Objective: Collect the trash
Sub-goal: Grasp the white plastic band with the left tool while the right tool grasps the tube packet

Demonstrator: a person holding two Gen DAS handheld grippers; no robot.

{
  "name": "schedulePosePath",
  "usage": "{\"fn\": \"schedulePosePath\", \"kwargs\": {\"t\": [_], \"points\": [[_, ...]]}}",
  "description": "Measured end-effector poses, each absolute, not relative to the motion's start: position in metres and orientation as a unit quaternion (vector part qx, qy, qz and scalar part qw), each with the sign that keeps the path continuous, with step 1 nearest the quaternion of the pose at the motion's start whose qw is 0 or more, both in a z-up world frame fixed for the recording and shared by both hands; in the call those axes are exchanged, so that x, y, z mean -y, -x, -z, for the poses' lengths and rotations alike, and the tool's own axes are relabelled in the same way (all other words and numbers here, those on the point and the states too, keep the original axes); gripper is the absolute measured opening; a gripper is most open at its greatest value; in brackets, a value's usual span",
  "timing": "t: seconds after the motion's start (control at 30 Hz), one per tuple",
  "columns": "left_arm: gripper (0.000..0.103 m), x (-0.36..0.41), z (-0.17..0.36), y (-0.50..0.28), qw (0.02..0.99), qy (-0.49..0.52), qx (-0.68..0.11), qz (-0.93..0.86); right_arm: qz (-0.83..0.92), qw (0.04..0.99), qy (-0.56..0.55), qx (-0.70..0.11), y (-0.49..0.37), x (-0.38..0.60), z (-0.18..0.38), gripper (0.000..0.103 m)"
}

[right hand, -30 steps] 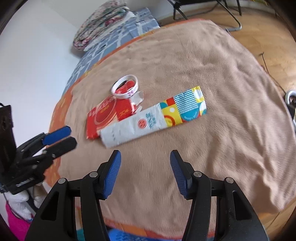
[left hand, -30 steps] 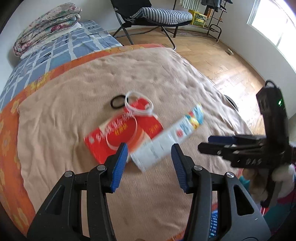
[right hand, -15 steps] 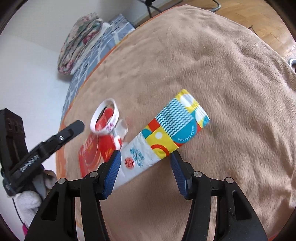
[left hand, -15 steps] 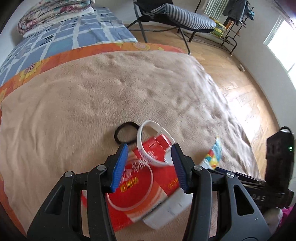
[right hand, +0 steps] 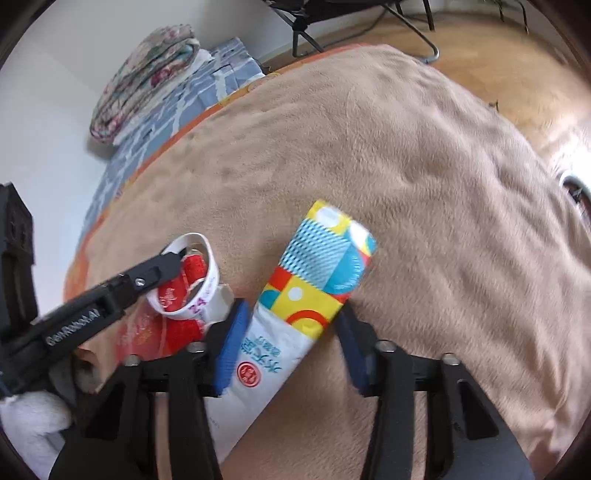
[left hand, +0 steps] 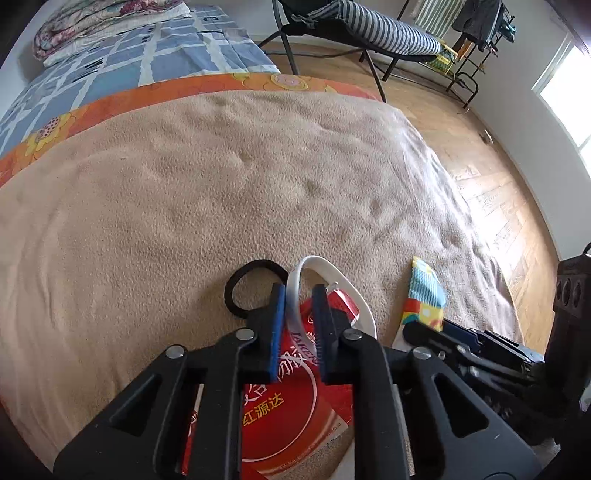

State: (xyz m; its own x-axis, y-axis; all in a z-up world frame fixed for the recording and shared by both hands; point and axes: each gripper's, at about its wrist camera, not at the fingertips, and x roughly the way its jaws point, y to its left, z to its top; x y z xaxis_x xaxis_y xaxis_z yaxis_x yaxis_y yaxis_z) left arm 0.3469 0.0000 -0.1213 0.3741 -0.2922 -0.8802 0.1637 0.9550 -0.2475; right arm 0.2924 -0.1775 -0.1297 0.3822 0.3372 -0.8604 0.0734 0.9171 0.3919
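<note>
A white plastic ring [left hand: 321, 263] stands on a red wrapper [left hand: 280, 413] on the beige blanket. My left gripper [left hand: 298, 295] is closing on the ring's near wall, with a blue pad touching each side. A black hair tie [left hand: 236, 284] lies just left of it. A long white packet with a colourful end [right hand: 325, 258] lies to the right. My right gripper [right hand: 291, 310] straddles its middle. Its jaws are closing, and the pads stand at the packet's edges without squeezing it. The left gripper's finger [right hand: 170, 264] shows at the ring [right hand: 212, 273] in the right wrist view.
The beige blanket [left hand: 184, 203] covers a bed with a blue checked sheet [left hand: 147, 48] and a folded quilt [right hand: 147, 74] at its head. A folding chair with a striped cushion [left hand: 369, 26] stands on the wooden floor [left hand: 498, 184] beyond the bed.
Both grippers came forward and down onto the trash. The left jaws narrowed around the ring's wall. The right jaws narrowed around the packet.
</note>
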Motion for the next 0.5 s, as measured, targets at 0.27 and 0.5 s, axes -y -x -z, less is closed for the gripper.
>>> {"fn": "schedulePosePath", "kwargs": {"t": [0.27, 0.5], "points": [[0.007, -0.007, 0.113, -0.340, 0.835, 0.100, -0.520, 0.151, -0.097, 0.813, -0.207, -0.535, -0.288, 0.202, 0.126, 0.008], [0.007, 0.003, 0.096, -0.334, 0.843, 0.093, -0.504, 0.164, -0.110, 0.827, -0.200, -0.514, -0.281, 0.211, 0.107, 0.007]]}}
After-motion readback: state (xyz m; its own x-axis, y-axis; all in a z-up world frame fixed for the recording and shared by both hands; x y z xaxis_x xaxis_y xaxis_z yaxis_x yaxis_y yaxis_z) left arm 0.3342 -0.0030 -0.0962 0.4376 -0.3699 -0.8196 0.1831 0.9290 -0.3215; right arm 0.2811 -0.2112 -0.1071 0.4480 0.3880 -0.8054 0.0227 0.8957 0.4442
